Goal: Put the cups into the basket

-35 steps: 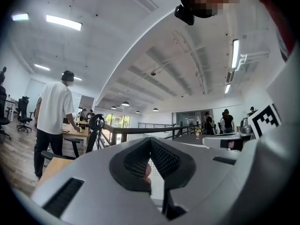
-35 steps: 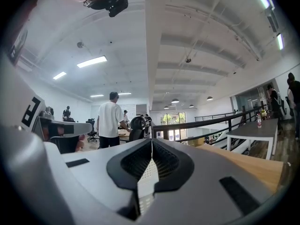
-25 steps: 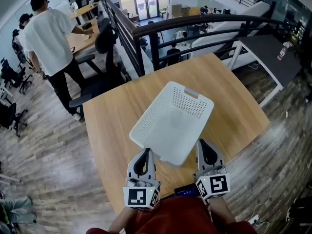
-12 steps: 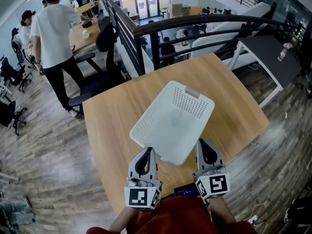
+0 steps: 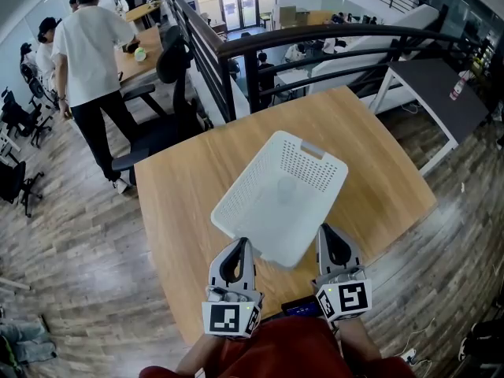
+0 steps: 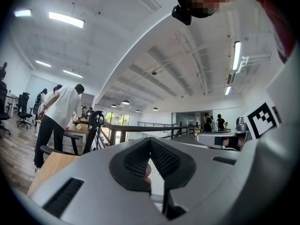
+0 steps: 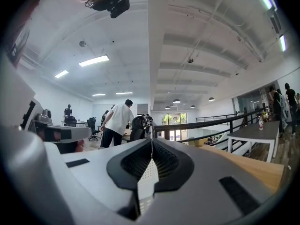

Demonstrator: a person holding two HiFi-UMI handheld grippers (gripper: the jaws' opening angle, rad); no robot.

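Only the person in the white shirt (image 5: 93, 46) beyond the table's far left corner has moved: that figure now stands a step closer to the desk (image 5: 138, 38) behind the black office chair (image 5: 169, 61) than a second ago, and a pale green round thing (image 5: 140, 53) on that desk is now uncovered. On the wooden table (image 5: 189, 195) nothing has shifted. The white perforated basket (image 5: 244, 181) lies where it did, set diagonally across the middle of the table, one corner pointing at the near edge and the opposite one toward the far right corner. Both tools keep their earlier places at the near edge, level and side by side. The left gripper (image 5: 239, 244) lies with its tip against the basket's near left side, and the right gripper (image 5: 331, 231) with its tip against the near right side, so the basket's near corner sits between them. In the left gripper view the jaws meet at their tips, fully closed, with the white basket showing through the gap behind the pads. The right gripper view shows the same, its jaws closed to a thin line with perforated white plastic below. Whether either pair pinches the basket's rim cannot be told.
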